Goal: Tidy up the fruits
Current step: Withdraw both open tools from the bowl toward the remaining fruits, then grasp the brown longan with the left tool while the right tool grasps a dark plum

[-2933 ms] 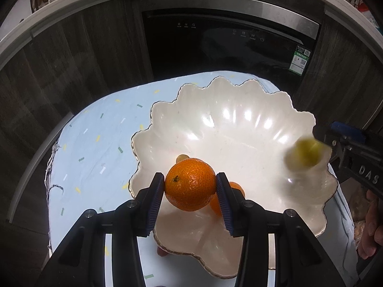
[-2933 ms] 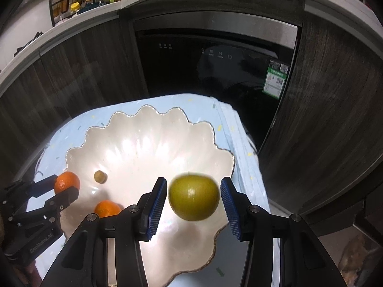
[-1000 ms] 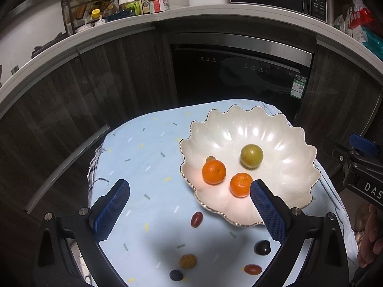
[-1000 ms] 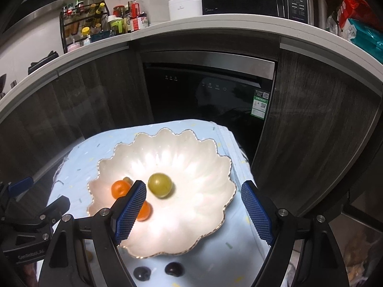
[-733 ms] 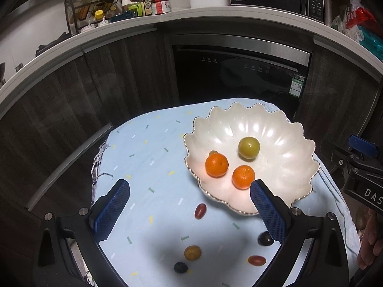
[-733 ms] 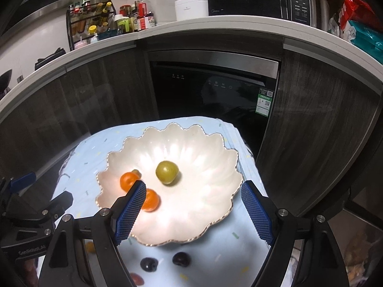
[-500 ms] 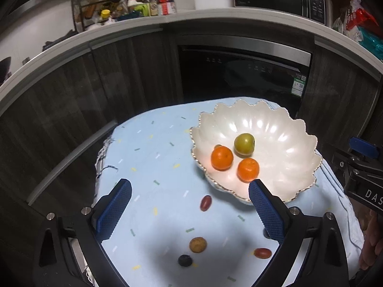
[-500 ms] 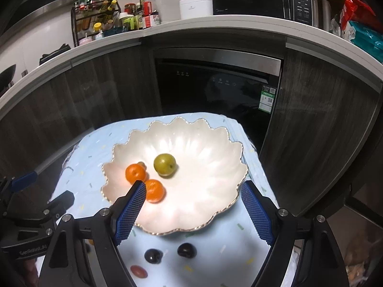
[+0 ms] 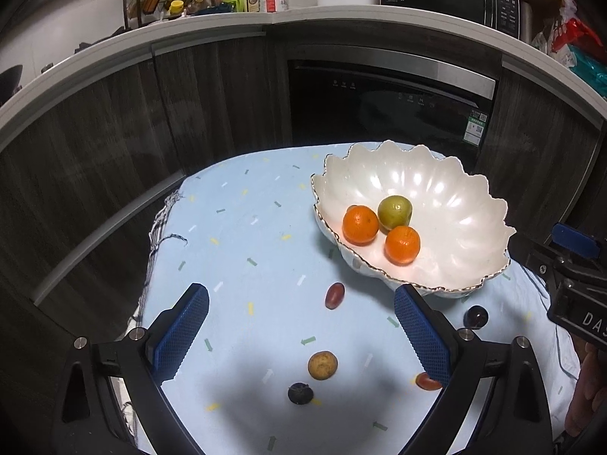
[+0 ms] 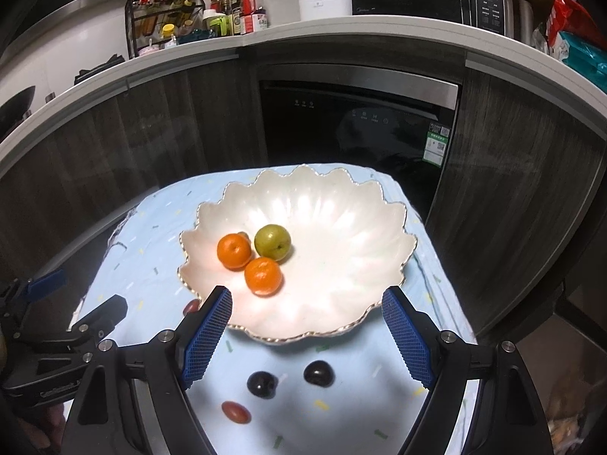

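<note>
Glossy pearly bowl, matt cloth

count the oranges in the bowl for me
2. One orange sits near the left rim of the white bowl; the other orange lies just in front of the green fruit. More may hide behind them.

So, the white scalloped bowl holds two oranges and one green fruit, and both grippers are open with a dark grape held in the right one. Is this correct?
Not quite. The right gripper holds nothing: in the right wrist view both dark grapes lie on the cloth. The bowl, its fruit and the open left gripper are as you say.
</note>
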Demonstrator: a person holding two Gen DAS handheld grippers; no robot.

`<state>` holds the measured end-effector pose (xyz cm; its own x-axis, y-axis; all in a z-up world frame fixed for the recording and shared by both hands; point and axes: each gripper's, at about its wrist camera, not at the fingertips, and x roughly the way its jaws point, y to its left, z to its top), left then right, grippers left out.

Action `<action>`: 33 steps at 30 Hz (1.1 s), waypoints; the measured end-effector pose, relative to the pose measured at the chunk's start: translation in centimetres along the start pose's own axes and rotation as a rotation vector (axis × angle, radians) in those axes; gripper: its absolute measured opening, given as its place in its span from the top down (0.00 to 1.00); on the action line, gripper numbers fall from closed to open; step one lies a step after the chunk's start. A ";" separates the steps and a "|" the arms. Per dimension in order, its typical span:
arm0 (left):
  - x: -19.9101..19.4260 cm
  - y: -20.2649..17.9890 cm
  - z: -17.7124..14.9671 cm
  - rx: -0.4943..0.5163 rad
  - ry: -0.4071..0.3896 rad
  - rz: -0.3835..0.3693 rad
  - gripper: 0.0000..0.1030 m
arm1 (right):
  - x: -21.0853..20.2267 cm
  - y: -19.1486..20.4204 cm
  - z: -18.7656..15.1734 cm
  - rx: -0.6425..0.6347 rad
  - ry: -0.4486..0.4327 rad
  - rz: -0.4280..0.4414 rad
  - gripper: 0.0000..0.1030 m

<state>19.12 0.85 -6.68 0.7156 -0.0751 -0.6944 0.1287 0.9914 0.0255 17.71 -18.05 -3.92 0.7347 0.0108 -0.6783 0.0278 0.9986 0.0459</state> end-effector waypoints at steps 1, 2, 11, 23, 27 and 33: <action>0.1 0.1 -0.2 0.000 0.000 0.005 0.06 | 0.0 0.1 -0.2 -0.003 0.001 0.001 0.20; 0.1 0.1 -0.3 0.002 0.004 0.008 0.06 | 0.1 0.3 -0.4 -0.007 0.004 0.002 0.20; 0.9 0.8 -1.9 -0.012 0.028 -0.014 0.06 | 0.5 1.6 -2.1 -0.050 0.014 0.010 0.20; 2.8 0.4 -4.9 0.024 0.050 -0.044 0.18 | 1.6 3.0 -5.0 -0.128 0.064 0.044 0.33; 3.1 0.6 -5.3 0.011 0.046 -0.053 0.20 | 2.2 3.3 -5.7 -0.138 0.091 0.065 0.37; 3.6 0.0 -5.4 0.029 0.043 -0.069 0.23 | 2.8 3.2 -6.1 -0.129 0.105 0.084 0.37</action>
<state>17.95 1.16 -13.08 0.6740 -0.1382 -0.7257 0.1973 0.9803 -0.0035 15.75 -14.55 -10.17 0.6559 0.0930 -0.7491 -0.1231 0.9923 0.0155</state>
